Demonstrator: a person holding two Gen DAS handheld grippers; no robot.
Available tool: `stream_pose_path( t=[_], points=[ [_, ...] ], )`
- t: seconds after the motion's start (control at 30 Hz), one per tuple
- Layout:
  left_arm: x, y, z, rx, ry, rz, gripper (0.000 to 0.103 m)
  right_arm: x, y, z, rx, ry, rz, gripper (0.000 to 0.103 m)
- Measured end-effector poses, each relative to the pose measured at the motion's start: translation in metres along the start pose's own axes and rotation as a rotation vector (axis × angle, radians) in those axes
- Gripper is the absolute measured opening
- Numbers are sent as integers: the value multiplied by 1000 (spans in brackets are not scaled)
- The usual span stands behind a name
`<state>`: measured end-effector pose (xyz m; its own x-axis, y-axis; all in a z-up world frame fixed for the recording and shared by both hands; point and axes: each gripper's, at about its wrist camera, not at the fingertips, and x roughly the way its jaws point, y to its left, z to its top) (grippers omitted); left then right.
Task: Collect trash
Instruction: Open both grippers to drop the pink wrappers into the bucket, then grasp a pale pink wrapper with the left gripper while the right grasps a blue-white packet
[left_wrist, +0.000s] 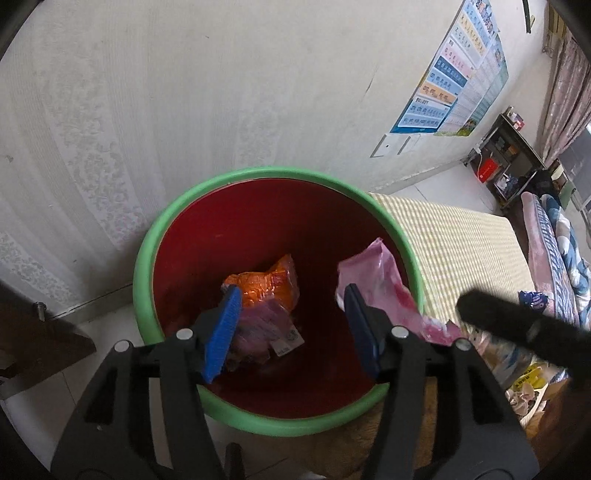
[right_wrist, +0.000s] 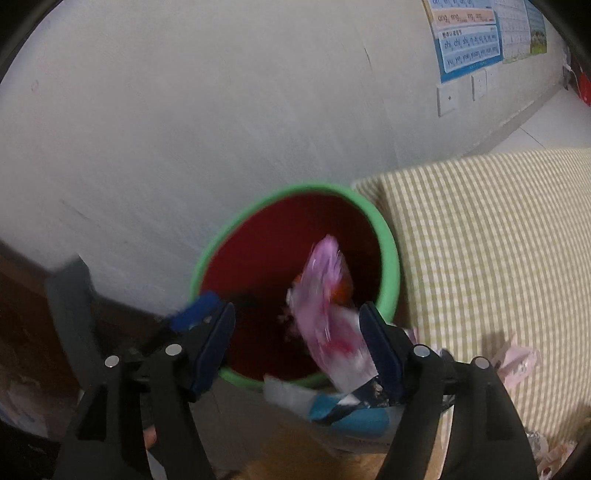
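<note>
A red bin with a green rim (left_wrist: 147, 258) stands against the wall; it also shows in the right wrist view (right_wrist: 391, 258). An orange wrapper (left_wrist: 269, 284) and a purple packet (left_wrist: 266, 332) lie at its bottom. My left gripper (left_wrist: 291, 325) is open above the bin. A pink wrapper (left_wrist: 376, 280) hangs at the bin's right rim, beside the left gripper's right finger. My right gripper (right_wrist: 295, 339) is open over the bin's near edge, and the pink wrapper (right_wrist: 328, 310), blurred, lies loose between its fingers, against the right one.
A yellow checked cloth (left_wrist: 454, 251) covers the surface right of the bin, with more wrappers (right_wrist: 517, 363) on it. A blue and white packet (right_wrist: 354, 413) lies below the right gripper. A dark wooden piece (left_wrist: 40, 339) stands at the left. A poster (left_wrist: 454, 70) hangs on the wall.
</note>
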<state>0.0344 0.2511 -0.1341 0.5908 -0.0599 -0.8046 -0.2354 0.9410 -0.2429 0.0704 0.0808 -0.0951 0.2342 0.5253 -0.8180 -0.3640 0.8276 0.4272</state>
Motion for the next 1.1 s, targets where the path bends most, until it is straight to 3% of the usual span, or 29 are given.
stream_pose_path(
  t=[0.23,0.27,0.33,0.4,0.5,0.63,0.77,0.83,0.9,1.07,1.1],
  points=[
    [-6,-5,1,7,-14,-1,55,-18,-20,-33,14,-21,-99,62],
    [-7,-6,1,12,-17,-1,55,-23,-26,-37,28,-23,-102,53],
    [-9,-12,1,24,-19,-2,55,-30,-36,-43,51,-22,-112,48],
    [-12,-17,0,35,-21,-6,55,-38,-47,-49,73,-17,-116,33],
    [-19,-29,0,62,-29,-21,55,-55,-64,-56,93,-40,-126,27],
    [-28,-56,-2,119,-27,-68,55,-85,-88,-58,130,-94,-154,27],
    [-34,-100,-16,198,22,-187,55,-111,-134,-57,214,-153,-199,27],
    [-32,-125,-27,240,60,-237,55,-120,-156,-61,267,-184,-195,31],
    [-24,-156,-38,293,125,-280,55,-125,-176,-63,317,-209,-200,43],
    [14,-211,-51,378,218,-271,55,-141,-209,-75,410,-251,-197,50],
    [30,-221,-55,379,271,-262,55,-145,-213,-77,421,-251,-201,51]
  ],
)
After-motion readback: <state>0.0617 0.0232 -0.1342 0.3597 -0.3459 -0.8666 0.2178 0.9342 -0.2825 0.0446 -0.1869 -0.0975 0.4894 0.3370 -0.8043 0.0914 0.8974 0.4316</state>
